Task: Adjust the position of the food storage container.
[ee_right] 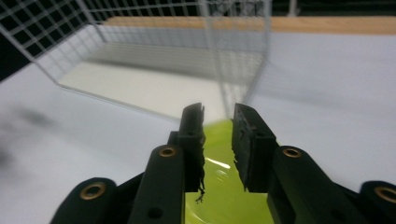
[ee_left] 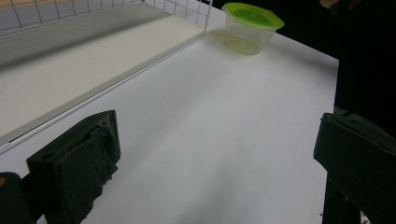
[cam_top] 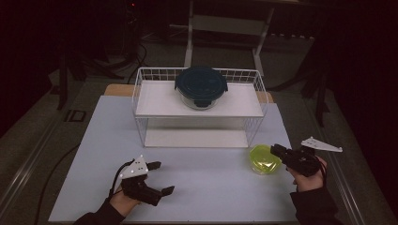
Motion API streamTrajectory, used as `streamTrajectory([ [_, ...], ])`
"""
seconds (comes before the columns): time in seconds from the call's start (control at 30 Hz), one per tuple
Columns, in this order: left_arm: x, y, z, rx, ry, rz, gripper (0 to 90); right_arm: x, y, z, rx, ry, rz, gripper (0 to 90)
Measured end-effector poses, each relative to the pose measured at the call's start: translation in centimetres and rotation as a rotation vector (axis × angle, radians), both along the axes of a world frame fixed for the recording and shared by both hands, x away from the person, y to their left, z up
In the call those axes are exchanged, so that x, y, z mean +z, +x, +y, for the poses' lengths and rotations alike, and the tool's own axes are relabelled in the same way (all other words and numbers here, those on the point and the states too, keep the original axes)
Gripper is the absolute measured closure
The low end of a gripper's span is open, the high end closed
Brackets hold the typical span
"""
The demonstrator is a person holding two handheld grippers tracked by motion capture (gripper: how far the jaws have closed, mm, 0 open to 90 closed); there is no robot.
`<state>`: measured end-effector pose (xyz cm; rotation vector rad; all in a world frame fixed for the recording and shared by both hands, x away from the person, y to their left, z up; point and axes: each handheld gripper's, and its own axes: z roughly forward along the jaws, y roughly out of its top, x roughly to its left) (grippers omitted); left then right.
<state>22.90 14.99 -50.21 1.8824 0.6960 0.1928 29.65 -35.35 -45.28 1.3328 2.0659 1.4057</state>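
Table surface (cam_top: 197, 178): pale blue-white, plain, unpatterned; a tan wooden edge shows at its far side.

Wire rack (cam_top: 141, 93): white, open square-grid mesh walls; two flat white shelf boards, plain.

Round container (cam_top: 201, 89) on the upper shelf: clear body, dark blue-green lid.

Small tub (cam_top: 264, 159) on the table: translucent body, bright lime-green lid.

Left gripper (cam_top: 157, 178): matte black jaws, pale grey three-cornered plate dotted with small dark marks.

Right gripper (cam_top: 278, 150): black jaws with brass-coloured rivets, white-grey plate.

Sleeves (cam_top: 314, 206): black.

Surroundings: dark grey floor.
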Motion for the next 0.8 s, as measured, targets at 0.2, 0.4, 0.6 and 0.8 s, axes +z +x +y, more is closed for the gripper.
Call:
streamTrajectory([
  [0.2, 0.0, 0.1, 0.0, 0.001, -0.007, 0.004, 0.3, -1.4, 0.2, -1.7, -0.065, -0.047, 0.035, 80.7],
  [0.4, 0.0, 0.0, 0.0, 0.001, -0.003, 0.001, 0.3, -3.1, 0.4, -3.2, -0.133, -0.082, 0.057, 86.7],
  [0.6, 0.0, 0.1, 0.1, 0.001, -0.003, 0.002, 0.3, -4.8, 0.5, -4.1, -0.164, -0.101, 0.102, 90.0],
  [0.8, 0.0, 0.1, 0.1, 0.001, -0.006, 0.003, 0.3, -6.7, 0.6, -4.1, -0.137, -0.106, 0.181, 90.0],
])
